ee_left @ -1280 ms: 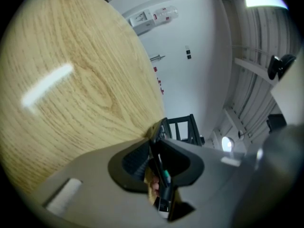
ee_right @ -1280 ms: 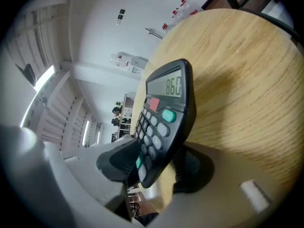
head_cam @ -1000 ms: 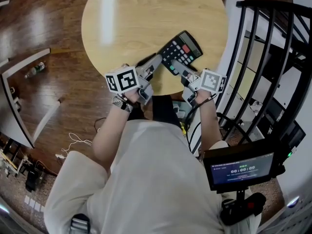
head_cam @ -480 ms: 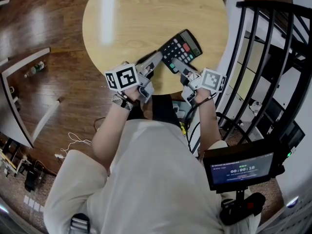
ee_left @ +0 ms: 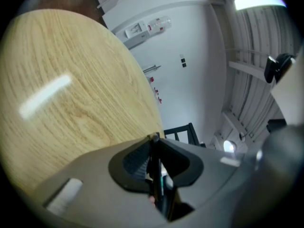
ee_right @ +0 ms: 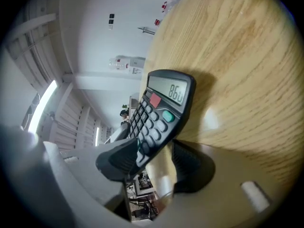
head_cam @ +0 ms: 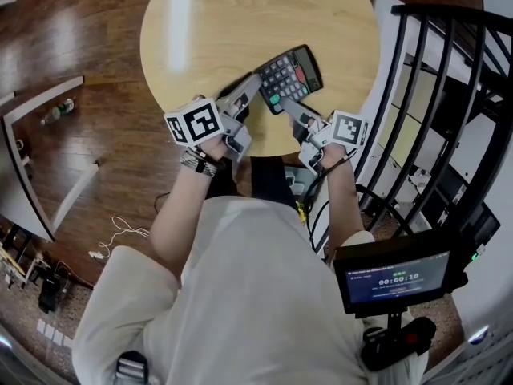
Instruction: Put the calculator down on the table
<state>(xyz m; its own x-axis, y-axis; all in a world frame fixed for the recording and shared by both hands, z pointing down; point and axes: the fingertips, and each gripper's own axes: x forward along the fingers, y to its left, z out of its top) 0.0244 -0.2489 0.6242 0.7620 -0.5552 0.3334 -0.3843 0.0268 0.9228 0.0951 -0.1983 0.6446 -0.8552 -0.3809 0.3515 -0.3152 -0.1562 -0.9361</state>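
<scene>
A black calculator (head_cam: 290, 68) with a lit display, a red key and a green key is held over the near edge of the round wooden table (head_cam: 224, 30). My right gripper (head_cam: 286, 105) is shut on its near end; in the right gripper view the calculator (ee_right: 161, 113) stands tilted between the two pads, keys facing left. My left gripper (head_cam: 255, 85) holds the calculator's left corner. In the left gripper view the left gripper (ee_left: 155, 167) has its jaws closing on a thin dark edge, the calculator seen edge-on. The table (ee_left: 61, 103) lies beyond.
A black metal railing (head_cam: 433, 95) stands close on the right of the table. A small monitor (head_cam: 397, 279) is at the lower right. On the dark wooden floor to the left lie a bottle (head_cam: 58, 115) and a white cable (head_cam: 120, 235).
Both grippers have carried the calculator a little further over the table, and it has turned so that its display end points more upward in the picture. Both grips stay on it.
</scene>
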